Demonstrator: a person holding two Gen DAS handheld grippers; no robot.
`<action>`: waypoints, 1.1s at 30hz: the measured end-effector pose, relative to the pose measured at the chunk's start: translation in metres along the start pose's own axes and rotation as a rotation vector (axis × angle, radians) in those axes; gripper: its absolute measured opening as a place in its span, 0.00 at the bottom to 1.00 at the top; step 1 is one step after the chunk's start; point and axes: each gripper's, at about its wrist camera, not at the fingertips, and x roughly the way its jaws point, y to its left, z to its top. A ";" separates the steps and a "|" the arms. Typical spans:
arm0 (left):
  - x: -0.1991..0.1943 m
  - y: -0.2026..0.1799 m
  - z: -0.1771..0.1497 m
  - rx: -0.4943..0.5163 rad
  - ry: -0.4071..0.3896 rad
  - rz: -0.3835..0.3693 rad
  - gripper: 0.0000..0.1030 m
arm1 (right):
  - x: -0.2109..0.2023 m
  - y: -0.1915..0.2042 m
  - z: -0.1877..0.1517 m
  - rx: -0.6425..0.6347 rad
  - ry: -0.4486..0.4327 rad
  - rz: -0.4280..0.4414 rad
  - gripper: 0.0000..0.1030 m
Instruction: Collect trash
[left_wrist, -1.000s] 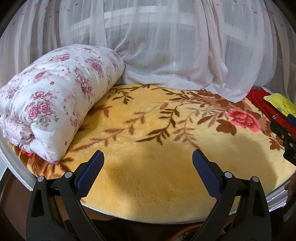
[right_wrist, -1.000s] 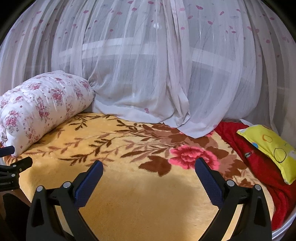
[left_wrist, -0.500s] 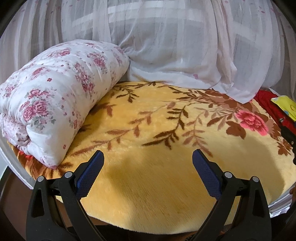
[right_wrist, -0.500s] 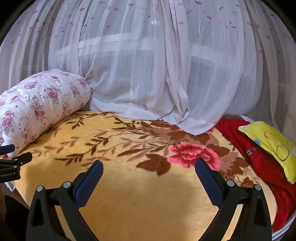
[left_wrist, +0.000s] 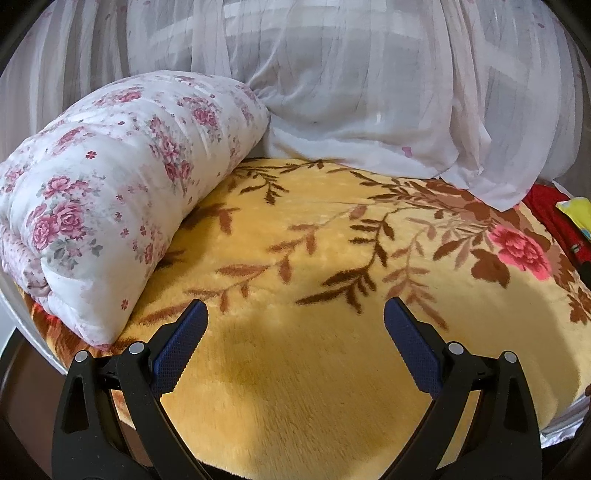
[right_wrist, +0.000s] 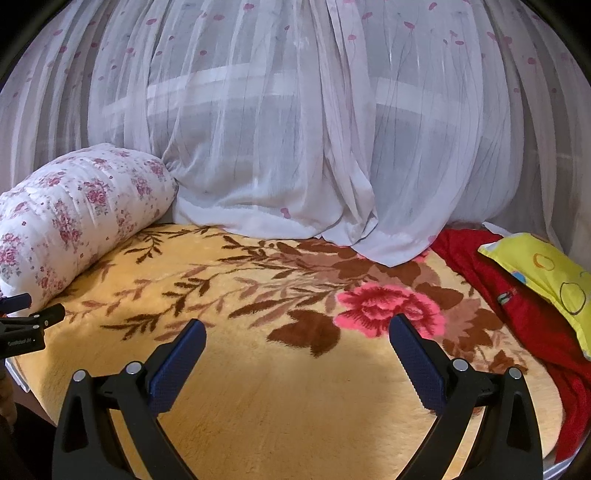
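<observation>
Far left: rolled floral quilt (left_wrist: 110, 192) laid along the edge of the yellow plush blanket (left_wrist: 314, 387), its far end butted against the gathered white net curtain (right_wrist: 295, 129); presumably rolled and parked aside to keep the sleeping surface free

Left gripper (left_wrist: 295, 325): jaws spread wide, nothing between the blue pads (left_wrist: 177, 347), held above the near edge of the blanket and aimed across it toward the curtain; judged a scanning pose rather than a grasp

Centre: blanket surface bare apart from its brown leaf print and pink flower (right_wrist: 388, 310); curtain hem draped onto the far side

Right gripper (right_wrist: 297, 339): jaws likewise spread wide and empty, held over the near edge just right of the left gripper, whose tip shows at the left border of the right wrist view

Far right: red cloth (right_wrist: 517, 314) with a yellow pillow (right_wrist: 546, 273) resting on top, at the blanket's right edge

Trash: none identifiable in either view, neither between the jaws nor on the visible bedding; location not determinable. Consistent with trash lying outside the views, or with trash already gathered
</observation>
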 end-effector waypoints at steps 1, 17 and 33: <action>0.001 0.001 0.000 -0.001 0.001 0.001 0.91 | 0.002 0.000 -0.001 0.000 0.003 0.000 0.95; 0.023 0.005 0.007 -0.009 0.018 0.013 0.91 | 0.020 -0.011 -0.002 0.020 0.026 -0.002 0.95; 0.033 0.007 0.010 -0.012 0.019 0.022 0.91 | 0.030 -0.020 -0.010 0.045 0.054 -0.003 0.95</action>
